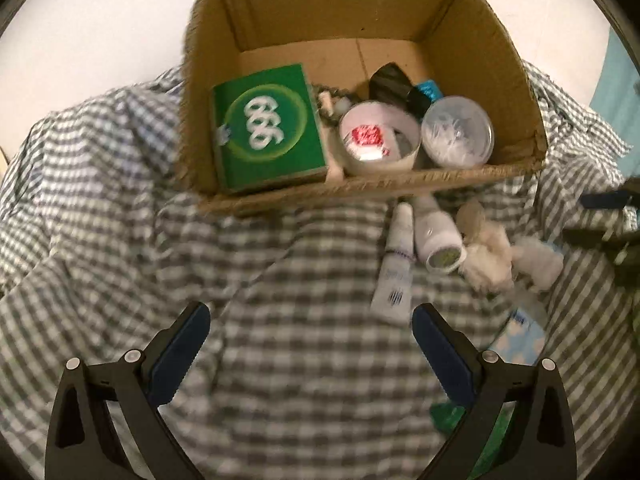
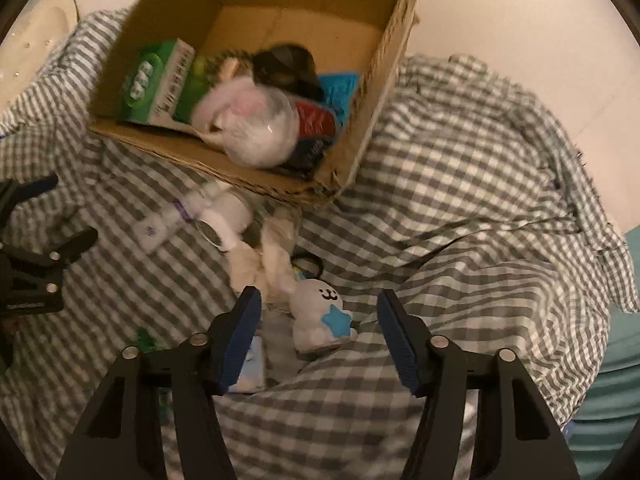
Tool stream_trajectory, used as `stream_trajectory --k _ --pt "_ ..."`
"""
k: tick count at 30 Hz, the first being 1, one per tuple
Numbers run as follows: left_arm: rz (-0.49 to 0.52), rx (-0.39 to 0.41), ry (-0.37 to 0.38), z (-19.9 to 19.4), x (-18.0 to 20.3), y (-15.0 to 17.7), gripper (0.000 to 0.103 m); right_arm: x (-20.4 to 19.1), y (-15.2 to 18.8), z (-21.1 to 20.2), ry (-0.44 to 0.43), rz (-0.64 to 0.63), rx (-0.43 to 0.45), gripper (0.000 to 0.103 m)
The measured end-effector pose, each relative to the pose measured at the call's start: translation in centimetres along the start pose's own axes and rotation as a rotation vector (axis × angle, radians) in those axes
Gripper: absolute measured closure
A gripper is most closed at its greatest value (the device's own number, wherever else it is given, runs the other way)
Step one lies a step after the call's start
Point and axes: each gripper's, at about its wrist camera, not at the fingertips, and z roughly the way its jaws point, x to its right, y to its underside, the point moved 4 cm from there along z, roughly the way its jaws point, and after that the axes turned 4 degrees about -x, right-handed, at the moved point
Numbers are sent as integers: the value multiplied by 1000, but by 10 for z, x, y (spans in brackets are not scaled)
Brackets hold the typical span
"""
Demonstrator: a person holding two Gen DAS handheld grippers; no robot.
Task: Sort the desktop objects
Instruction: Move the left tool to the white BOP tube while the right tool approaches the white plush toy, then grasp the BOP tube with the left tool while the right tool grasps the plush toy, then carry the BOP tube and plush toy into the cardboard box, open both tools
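A cardboard box (image 1: 492,40) stands on a grey checked cloth (image 1: 280,280). It holds a green 999 box (image 1: 266,128), a white tape roll (image 1: 380,138), a clear round tub (image 1: 458,132) and dark items. In front of it lie a white tube (image 1: 394,264), a white bottle (image 1: 436,236) and white plush pieces (image 1: 486,248). My left gripper (image 1: 312,332) is open and empty over the cloth. My right gripper (image 2: 320,320) is open; a white plush toy with a blue star (image 2: 316,312) lies between its fingers, untouched. The box also shows in the right wrist view (image 2: 384,80).
A light blue patterned packet (image 1: 520,340) and a green item (image 1: 452,416) lie by my left gripper's right finger. The left gripper shows at the left edge of the right wrist view (image 2: 36,264). A black ring (image 2: 308,264) lies beyond the toy. A teal surface (image 2: 616,380) lies at right.
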Motion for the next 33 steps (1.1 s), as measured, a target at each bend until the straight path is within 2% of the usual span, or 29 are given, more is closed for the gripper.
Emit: stream_trajectory --k 3,4,7,12,17,18,20,23,25,30,33 --pt "2 13 44 10 13 -11 0 -1 1 26 -9 -32 -55 43" --pt "8 20 65 13 17 -13 1 -3 3 35 -11 -86 -74 44" --pt "57 15 125 25 34 -17 11 -4 5 56 -11 -114 -115 50" --pt "113 -12 117 49 47 -10 11 -5 4 82 -3 -140 -164 50" --pt "116 -42 117 72 50 -14 12 -3 5 102 16 -148 -222 52" --pt "117 -51 112 78 50 -15 14 -3 5 102 16 -149 -221 52" --pt "122 -52 113 81 49 -14 26 -4 6 99 28 -160 -215 52" --pt "135 -35 104 75 46 -13 59 -6 8 95 24 -235 -207 53" --pt "127 -36 105 70 41 -13 72 -7 9 91 25 -238 -207 53" --pt "133 -35 132 44 36 -6 74 -10 15 63 17 -225 -181 54" --pt "155 -16 123 24 36 0 74 -13 19 40 -1 -215 -144 54"
